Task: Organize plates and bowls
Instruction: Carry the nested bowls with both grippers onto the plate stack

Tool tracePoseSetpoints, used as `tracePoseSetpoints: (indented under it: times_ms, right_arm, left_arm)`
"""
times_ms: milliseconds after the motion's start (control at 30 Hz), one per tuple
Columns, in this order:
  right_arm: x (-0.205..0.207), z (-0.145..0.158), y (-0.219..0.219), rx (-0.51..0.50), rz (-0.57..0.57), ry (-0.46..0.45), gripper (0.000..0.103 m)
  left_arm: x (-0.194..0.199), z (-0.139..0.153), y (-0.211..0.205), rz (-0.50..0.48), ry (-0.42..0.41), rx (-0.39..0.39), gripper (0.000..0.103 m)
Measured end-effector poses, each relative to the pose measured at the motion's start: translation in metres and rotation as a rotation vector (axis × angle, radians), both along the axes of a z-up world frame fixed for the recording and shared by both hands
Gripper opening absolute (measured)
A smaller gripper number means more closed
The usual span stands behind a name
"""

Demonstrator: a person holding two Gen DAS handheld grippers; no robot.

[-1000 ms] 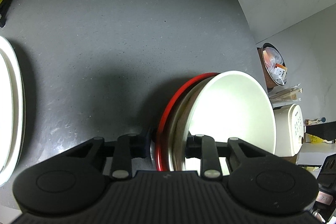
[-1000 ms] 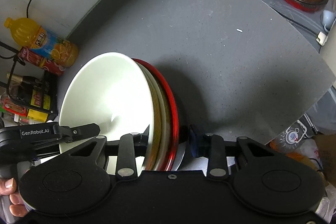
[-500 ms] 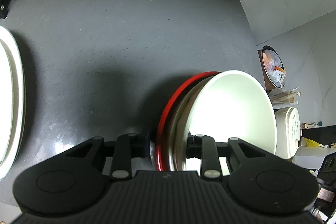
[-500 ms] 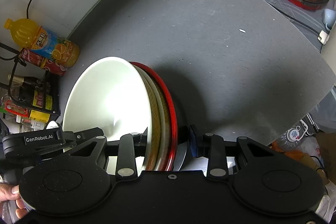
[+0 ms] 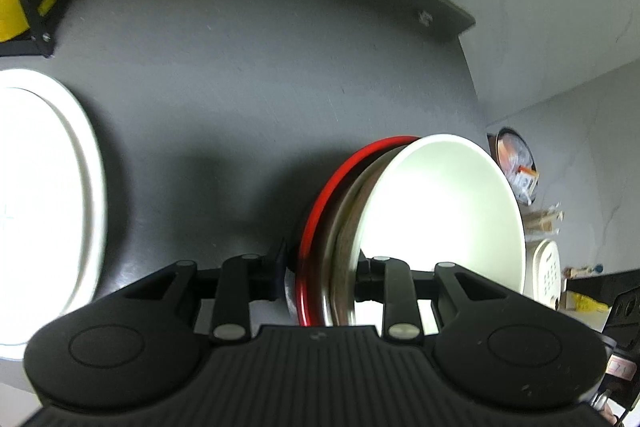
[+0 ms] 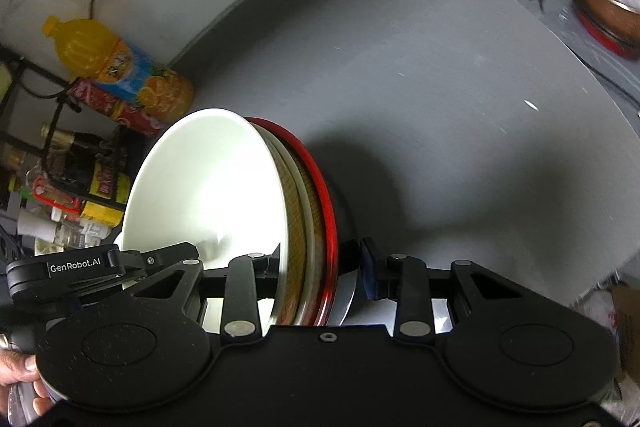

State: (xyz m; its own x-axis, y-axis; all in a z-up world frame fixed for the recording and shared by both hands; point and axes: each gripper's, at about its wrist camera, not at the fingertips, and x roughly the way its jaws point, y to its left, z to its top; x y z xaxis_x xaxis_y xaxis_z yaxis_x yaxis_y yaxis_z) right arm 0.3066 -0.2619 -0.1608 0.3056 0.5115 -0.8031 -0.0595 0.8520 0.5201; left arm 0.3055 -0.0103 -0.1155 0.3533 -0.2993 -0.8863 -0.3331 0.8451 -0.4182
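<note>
Over the grey counter (image 5: 248,67) | far left: white plates (image 5: 48,195) near its edge | centre: stack (image 5: 348,227) (white bowl (image 6: 200,195), red plate (image 5: 320,195) outermost) held clear, left gripper (image 5: 320,279) and right gripper (image 6: 320,267) each clamped on opposite rims | likely heavy, rigid, glazed-slippery, breakable; grip rims squarely | right: open counter, bottles (image 6: 120,67) at back wall.

"GenRobot.AI" in white letters on the black body of the left claw (image 6: 192,263), seen to the left of the right claw (image 6: 320,267). Printed labels on the orange plastic juice bottle (image 6: 116,67) and red can (image 6: 116,107) beyond, too blurred to read.
</note>
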Motion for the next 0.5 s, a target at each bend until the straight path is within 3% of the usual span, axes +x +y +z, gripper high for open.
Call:
tracePoseSetpoints:
  times_ms: [500]
  right_arm:
    - [0.007,0.026,0.078,0.017,0.179,-0.048,0.033]
  left_arm:
    - [-0.035,0.029,0.072,0.171,-0.042,0.016,0.029]
